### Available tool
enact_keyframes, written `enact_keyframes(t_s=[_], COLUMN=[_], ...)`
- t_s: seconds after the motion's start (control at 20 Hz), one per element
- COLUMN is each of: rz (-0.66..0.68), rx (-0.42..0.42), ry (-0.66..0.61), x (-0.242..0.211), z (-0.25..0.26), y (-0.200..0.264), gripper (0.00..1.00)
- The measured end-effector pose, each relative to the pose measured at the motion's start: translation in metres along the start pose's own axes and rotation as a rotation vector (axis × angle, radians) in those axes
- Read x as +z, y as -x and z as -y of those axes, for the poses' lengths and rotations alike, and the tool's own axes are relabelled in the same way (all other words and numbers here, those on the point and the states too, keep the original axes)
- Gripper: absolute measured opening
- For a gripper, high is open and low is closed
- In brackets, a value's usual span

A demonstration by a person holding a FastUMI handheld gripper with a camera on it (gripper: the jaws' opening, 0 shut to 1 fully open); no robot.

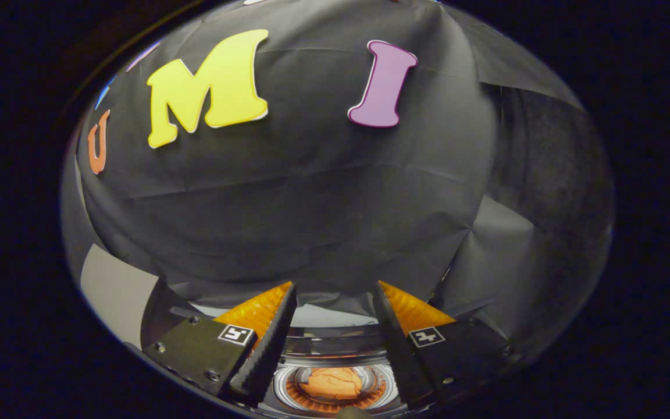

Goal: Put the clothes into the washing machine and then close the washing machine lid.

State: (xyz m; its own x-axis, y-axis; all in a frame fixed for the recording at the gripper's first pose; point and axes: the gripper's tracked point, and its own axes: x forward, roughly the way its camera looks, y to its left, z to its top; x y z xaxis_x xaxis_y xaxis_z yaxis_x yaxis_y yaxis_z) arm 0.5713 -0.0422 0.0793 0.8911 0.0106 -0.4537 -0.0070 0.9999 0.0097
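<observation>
We held the tongs (335, 291) wide and empty, the clothes (332, 383) lying below between them inside the washing machine (335, 343).

The camera is riding behind the gripper (335, 291), facing the booth wall, the washing machine (335, 381) close below

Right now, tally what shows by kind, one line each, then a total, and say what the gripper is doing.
Washing machine drum: 1
Orange clothes lying inside the drum: 1
Gripper, fingers open and apart above the drum, holding nothing: 1
Total: 3
</observation>
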Motion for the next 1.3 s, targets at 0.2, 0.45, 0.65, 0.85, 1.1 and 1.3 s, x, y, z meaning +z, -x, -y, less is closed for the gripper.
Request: enact_keyframes(t_s=[0.2,0.45,0.65,0.85,1.1,1.3], rz=[-0.005,0.022,0.042,0.055,0.074,0.087], rx=[-0.009,0.011,0.018,0.023,0.026,0.026], ry=[0.013,0.006,0.008,0.006,0.01,0.013], x=[-0.011,-0.016,-0.019,-0.024,-0.037,-0.052], z=[0.005,0.005,0.006,0.006,0.007,0.01], y=[-0.007,-0.004,0.003,0.01,0.026,0.041], gripper=[0.83,0.9,0.9,0.9,0.9,0.9])
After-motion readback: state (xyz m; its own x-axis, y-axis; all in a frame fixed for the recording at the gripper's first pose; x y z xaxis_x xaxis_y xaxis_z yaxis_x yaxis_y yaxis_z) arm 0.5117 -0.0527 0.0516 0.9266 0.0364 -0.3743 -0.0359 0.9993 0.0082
